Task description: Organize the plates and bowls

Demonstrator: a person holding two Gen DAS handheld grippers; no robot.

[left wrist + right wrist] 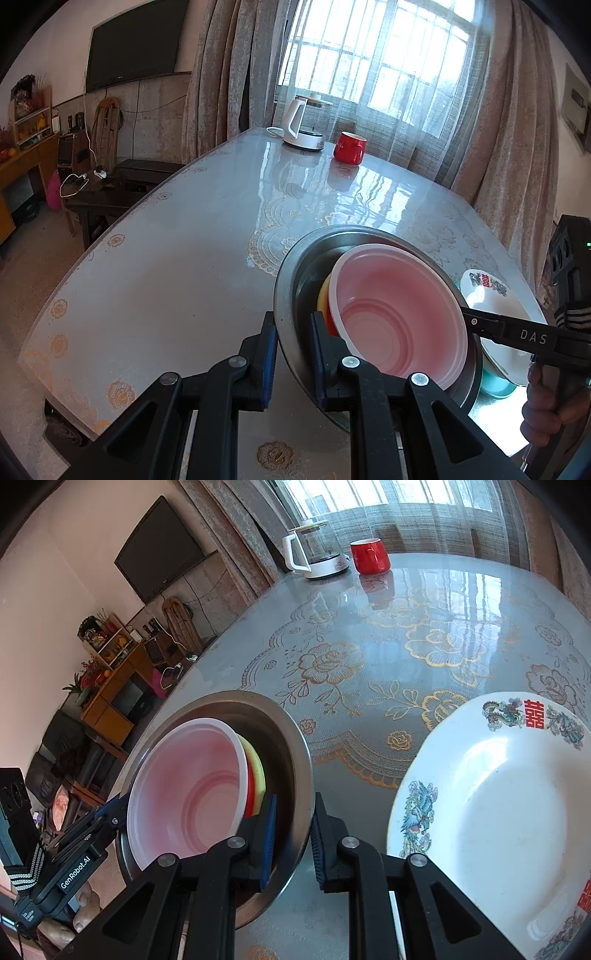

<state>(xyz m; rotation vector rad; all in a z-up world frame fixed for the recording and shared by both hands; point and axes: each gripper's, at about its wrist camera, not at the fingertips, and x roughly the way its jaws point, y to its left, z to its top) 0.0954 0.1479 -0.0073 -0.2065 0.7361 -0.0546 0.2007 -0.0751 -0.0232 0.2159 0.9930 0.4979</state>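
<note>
Grippers are sharing one load: the left gripper [293, 354] and right gripper [293, 840] are each pinching opposite rims of the steel basin [291, 746], tilted above the table [369, 686], keeping the nested pink bowl [188, 786] from sliding beside the white plate [498, 812].
</note>
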